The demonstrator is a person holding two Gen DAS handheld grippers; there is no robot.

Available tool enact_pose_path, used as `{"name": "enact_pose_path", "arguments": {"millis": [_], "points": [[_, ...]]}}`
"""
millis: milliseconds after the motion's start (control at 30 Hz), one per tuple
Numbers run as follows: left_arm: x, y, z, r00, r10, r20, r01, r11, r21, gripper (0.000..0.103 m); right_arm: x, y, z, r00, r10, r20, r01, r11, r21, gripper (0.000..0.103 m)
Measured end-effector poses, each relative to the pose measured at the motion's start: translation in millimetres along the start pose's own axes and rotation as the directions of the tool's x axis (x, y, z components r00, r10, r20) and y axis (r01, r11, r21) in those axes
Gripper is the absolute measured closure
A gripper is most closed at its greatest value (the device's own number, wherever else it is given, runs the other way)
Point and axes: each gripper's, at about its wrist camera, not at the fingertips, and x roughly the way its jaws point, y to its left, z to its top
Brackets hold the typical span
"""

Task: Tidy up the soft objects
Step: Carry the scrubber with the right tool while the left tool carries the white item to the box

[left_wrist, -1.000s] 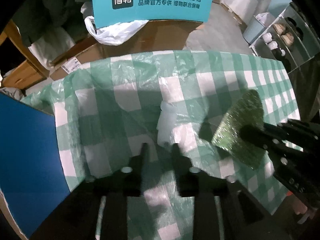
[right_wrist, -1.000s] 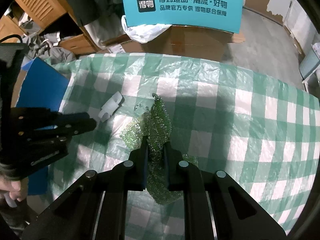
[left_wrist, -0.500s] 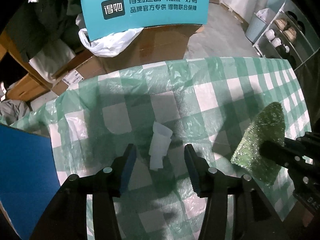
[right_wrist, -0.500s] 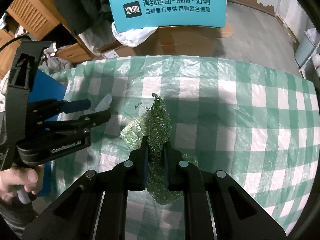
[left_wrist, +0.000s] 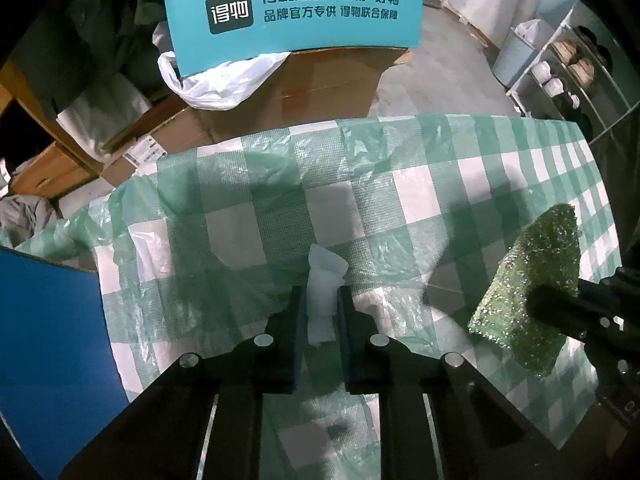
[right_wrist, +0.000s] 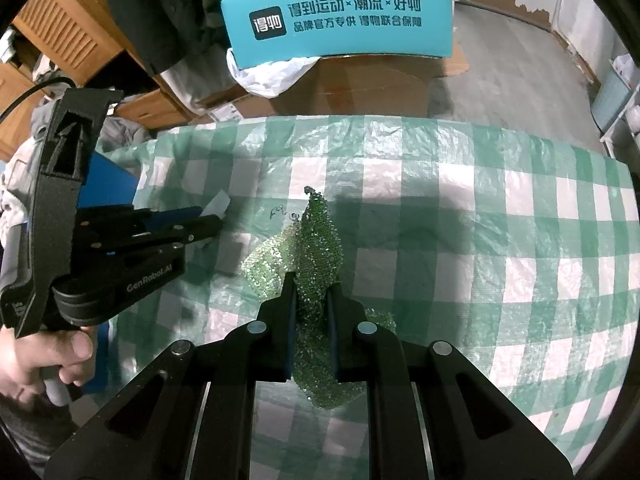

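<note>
A small crumpled white tissue (left_wrist: 322,292) sits between the fingers of my left gripper (left_wrist: 319,300), which are closed against its sides just above the green checked tablecloth (left_wrist: 416,200). In the right wrist view the tissue's tip (right_wrist: 218,203) shows past the left gripper (right_wrist: 208,228). My right gripper (right_wrist: 312,286) is shut on a glittery green mesh cloth (right_wrist: 316,240) and holds it above the table. That cloth also shows at the right of the left wrist view (left_wrist: 536,280).
A blue flat box (left_wrist: 52,340) lies on the table's left side. Beyond the far edge stand a cardboard box (left_wrist: 320,88) with a teal sign (left_wrist: 296,12) and a white plastic bag (left_wrist: 224,80). Wooden furniture (right_wrist: 68,40) stands at the left.
My left gripper opened wide around the white tissue half a second ago, then closed on it. The right gripper has kept hold of the green mesh cloth with little movement.
</note>
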Motion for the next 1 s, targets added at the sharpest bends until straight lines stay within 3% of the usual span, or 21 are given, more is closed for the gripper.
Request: {"name": "enact_pose_path", "arguments": {"millis": [1000], "points": [[-107,2,-43,0.988,-0.036,0.150,0.037,0.999,-0.005,0.089,-59,49,-7,0.996,0.023,0.090,-0.016,0.997,-0.077,0.091]]}}
